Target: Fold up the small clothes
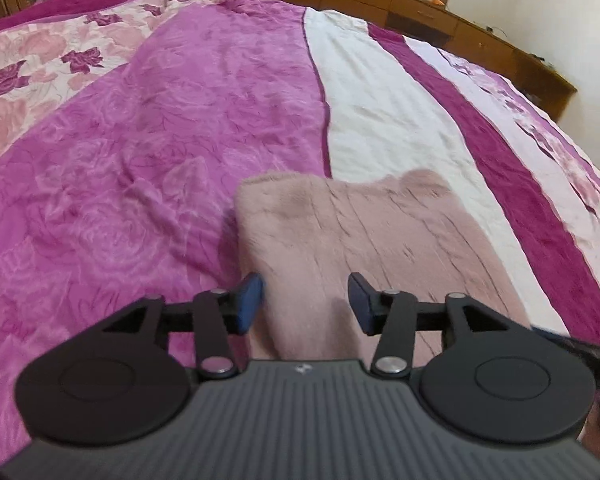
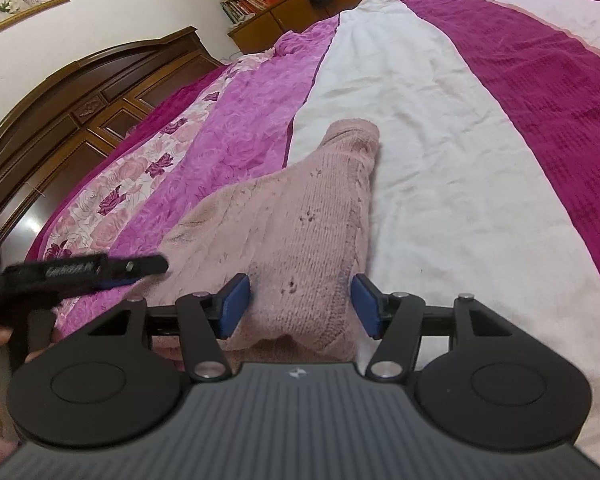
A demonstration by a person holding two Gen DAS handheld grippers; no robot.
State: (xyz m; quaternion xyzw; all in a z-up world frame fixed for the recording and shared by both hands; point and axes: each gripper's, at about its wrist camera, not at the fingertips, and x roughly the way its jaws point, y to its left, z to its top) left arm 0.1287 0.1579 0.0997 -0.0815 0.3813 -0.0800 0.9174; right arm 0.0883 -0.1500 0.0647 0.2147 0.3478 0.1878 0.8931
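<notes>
With both the left gripper (image 1: 306, 304) and right gripper (image 2: 298, 306) parted over the pink knit garment (image 2: 284, 216), gripping nothing, its loose fold could spring open.

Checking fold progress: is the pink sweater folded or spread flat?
Folded, at least partly: the sweater lies as a narrow, thick bundle with a doubled rounded edge on the bedspread. No sleeves spread out.

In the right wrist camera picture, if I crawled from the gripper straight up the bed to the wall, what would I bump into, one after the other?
Right gripper → pink knitted garment lying between its open fingers → white stripe of the bedspread → wooden cabinet with dark clothes on top, by the wall.
</notes>
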